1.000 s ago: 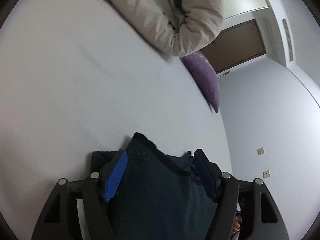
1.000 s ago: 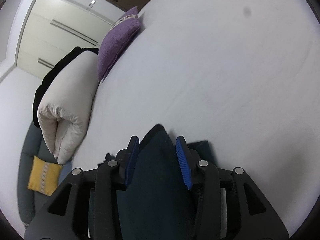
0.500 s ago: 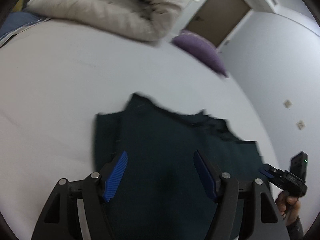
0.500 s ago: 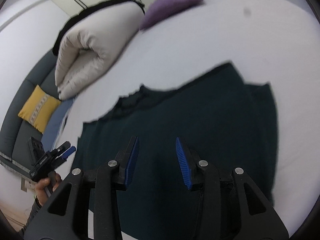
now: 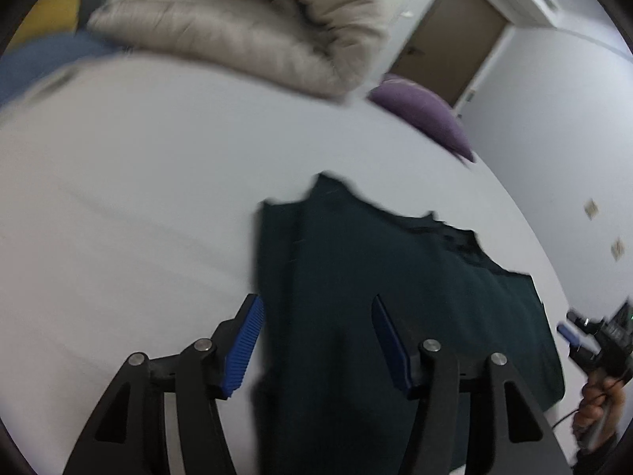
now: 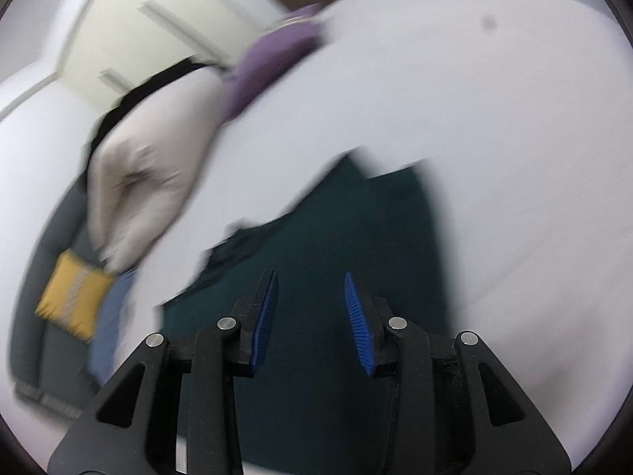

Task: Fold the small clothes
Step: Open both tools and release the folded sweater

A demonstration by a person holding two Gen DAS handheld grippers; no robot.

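A dark teal garment [image 5: 368,277] lies flat on the white bed [image 5: 130,198], one side folded over; it also shows in the right wrist view [image 6: 336,237]. My left gripper [image 5: 316,340] is open and empty, held above the garment's left part. My right gripper [image 6: 310,316] is open and empty, held above the garment's near part. The right gripper [image 5: 593,340] also shows at the right edge of the left wrist view, in a hand. Both views are blurred by motion.
A rolled beige duvet [image 5: 245,27] and a purple pillow [image 5: 427,114] lie at the bed's far end. A grey sofa with a yellow cushion [image 6: 71,297] stands beside the bed. A brown door [image 5: 447,43] and wardrobe [image 6: 150,31] are behind.
Both grippers have let go of the garment and drawn back and up from it. The garment now lies spread on the bed. The right view has swung sideways.
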